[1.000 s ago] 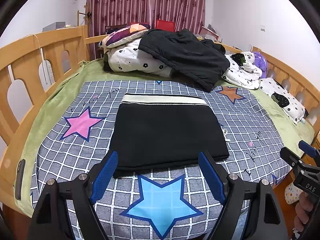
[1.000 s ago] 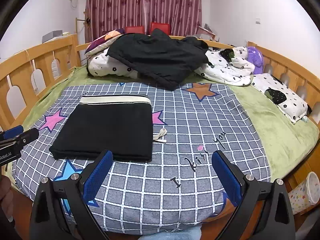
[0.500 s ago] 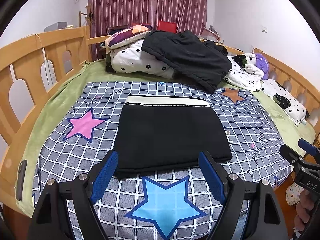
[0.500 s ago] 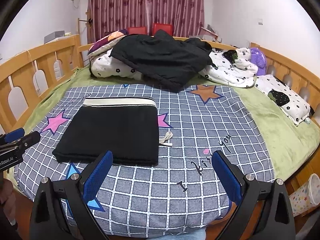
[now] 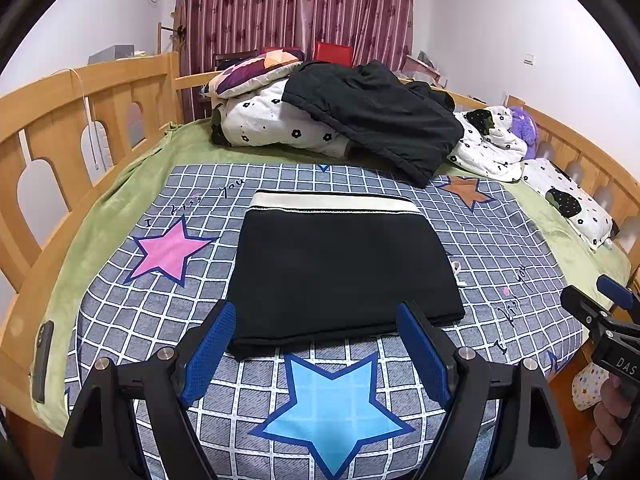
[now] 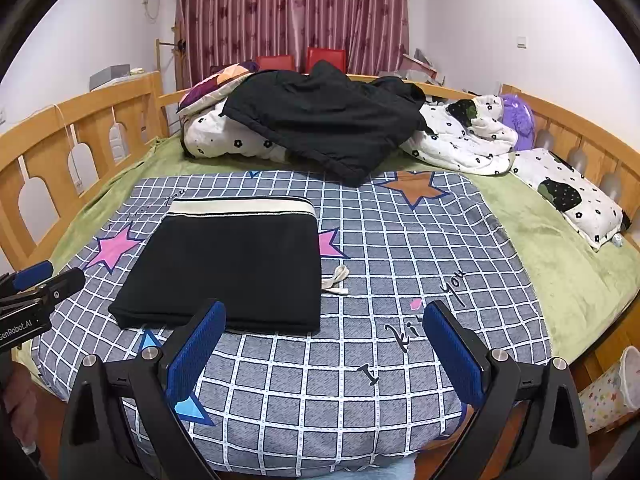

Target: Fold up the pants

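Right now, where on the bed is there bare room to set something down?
Free: checked blanket right of the folded pants, past the drawstring, and the green sheet beyond. Crowded: the headboard end, with bedding and black jacket.

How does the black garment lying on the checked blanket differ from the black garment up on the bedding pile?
The folded pants lie flat as a neat rectangle on the checked blanket; the black garment on the pile is draped loose and rumpled over the flowered quilt. The folded pants show a cream waistband and a white drawstring at one side; the piled garment shows neither. Both are black, and neither is touched by a gripper.
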A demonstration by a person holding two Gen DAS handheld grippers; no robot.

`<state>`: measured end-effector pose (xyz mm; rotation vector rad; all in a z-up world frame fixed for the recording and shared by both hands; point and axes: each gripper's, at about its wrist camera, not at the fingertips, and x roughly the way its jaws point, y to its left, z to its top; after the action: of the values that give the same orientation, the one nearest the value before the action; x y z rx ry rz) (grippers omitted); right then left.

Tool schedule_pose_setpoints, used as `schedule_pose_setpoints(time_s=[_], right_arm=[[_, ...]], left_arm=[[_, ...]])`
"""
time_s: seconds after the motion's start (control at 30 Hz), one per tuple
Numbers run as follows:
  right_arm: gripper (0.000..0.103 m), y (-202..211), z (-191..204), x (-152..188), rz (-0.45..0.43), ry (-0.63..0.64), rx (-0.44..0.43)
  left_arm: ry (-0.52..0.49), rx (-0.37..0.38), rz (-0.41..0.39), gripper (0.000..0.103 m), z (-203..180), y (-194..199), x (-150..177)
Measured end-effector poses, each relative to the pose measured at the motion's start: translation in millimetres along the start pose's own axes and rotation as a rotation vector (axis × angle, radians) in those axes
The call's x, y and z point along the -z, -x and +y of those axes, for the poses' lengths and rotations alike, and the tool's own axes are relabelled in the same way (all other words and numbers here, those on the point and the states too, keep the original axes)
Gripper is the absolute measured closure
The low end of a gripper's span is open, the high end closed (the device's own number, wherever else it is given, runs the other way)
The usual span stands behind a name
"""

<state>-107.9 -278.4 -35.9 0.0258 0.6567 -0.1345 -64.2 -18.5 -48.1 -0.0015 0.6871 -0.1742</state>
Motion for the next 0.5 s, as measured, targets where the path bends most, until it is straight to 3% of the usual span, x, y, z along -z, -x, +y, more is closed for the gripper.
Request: schedule_pose_setpoints(time_s=[0.5], right_arm=[[0.005,2.5,-1.9,1.0,-0.004,0.002,0.010]], left_arm=[[0.005,0.003,-0.004,0.021,-4.2,1.3,-1.9]])
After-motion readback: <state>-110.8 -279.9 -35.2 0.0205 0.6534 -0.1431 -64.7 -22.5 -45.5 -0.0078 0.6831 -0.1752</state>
